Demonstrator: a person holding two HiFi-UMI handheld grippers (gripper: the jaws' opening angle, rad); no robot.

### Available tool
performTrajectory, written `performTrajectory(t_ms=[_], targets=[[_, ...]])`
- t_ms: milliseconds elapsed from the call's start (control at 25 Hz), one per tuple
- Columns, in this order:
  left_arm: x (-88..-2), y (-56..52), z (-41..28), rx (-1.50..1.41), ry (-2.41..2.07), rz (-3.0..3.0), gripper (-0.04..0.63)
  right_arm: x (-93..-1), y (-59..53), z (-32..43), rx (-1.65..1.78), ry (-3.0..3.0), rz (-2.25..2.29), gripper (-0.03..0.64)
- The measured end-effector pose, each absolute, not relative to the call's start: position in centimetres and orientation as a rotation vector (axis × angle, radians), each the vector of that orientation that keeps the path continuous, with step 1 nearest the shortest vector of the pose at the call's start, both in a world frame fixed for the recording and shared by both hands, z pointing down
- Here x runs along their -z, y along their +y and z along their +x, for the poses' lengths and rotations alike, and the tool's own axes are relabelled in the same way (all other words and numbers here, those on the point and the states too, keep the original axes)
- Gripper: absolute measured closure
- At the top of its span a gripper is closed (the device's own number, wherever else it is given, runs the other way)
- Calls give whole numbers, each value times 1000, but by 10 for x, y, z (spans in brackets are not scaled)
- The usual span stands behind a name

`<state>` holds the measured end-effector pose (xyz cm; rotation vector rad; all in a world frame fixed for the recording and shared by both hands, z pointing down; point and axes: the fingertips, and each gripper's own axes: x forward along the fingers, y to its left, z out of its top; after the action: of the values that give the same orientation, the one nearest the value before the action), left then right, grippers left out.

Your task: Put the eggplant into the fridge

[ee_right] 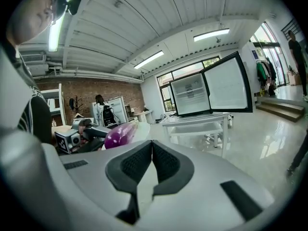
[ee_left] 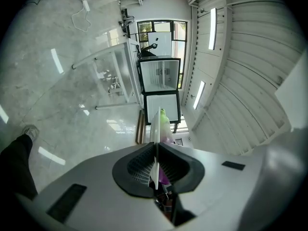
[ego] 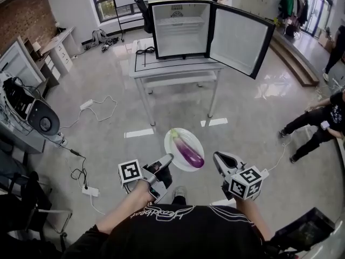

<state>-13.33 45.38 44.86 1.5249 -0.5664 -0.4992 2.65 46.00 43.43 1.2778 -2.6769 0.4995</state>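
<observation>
Jaws first, head view: left gripper (ego: 168, 158) is pinched nearly shut on the left rim of a round white plate (ego: 194, 139). Right gripper (ego: 216, 158) has its jaws together just beside the plate's right rim; contact can't be told from here. A long purple eggplant with a green stem end (ego: 187, 150) lies on the plate between the two grippers. Its long axis runs diagonally, stem end pointing away from the person. A small black-framed fridge (ego: 180, 31) stands well ahead on a white metal table (ego: 172, 66), its door (ego: 240, 36) swung open to the right.

Left gripper view: the left gripper (ee_left: 156, 148) has its jaws clamped on the plate (ee_left: 155, 129), seen edge-on as a thin white line running out from the pads. The eggplant (ee_left: 163, 121) sits just past the tips, to one side of that line. The open fridge (ee_left: 159, 76) is straight beyond, well apart.

Right gripper view: the right gripper (ee_right: 152, 146) has its jaws closed on each other with nothing between them. The eggplant (ee_right: 119, 134) and plate (ee_right: 140, 129) lie to its left, with the left gripper (ee_right: 77, 137) beyond them. The fridge (ee_right: 187, 94) is ahead and slightly right, cavity facing the camera.

Judgement: the plate has yet to reach the fridge. The left gripper bears it, and the eggplant would go in stem end first.
</observation>
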Motion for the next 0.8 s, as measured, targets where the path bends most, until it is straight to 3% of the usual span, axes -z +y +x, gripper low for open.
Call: performTrajectory(t_ms=[360, 800], targets=[[-444, 305, -154, 478, -573, 1556, 571, -425, 310, 11, -481, -2693, 1284, 609], [-445, 240, -173, 514, -571, 1561, 571, -427, 251, -10, -469, -2681, 1235, 609]])
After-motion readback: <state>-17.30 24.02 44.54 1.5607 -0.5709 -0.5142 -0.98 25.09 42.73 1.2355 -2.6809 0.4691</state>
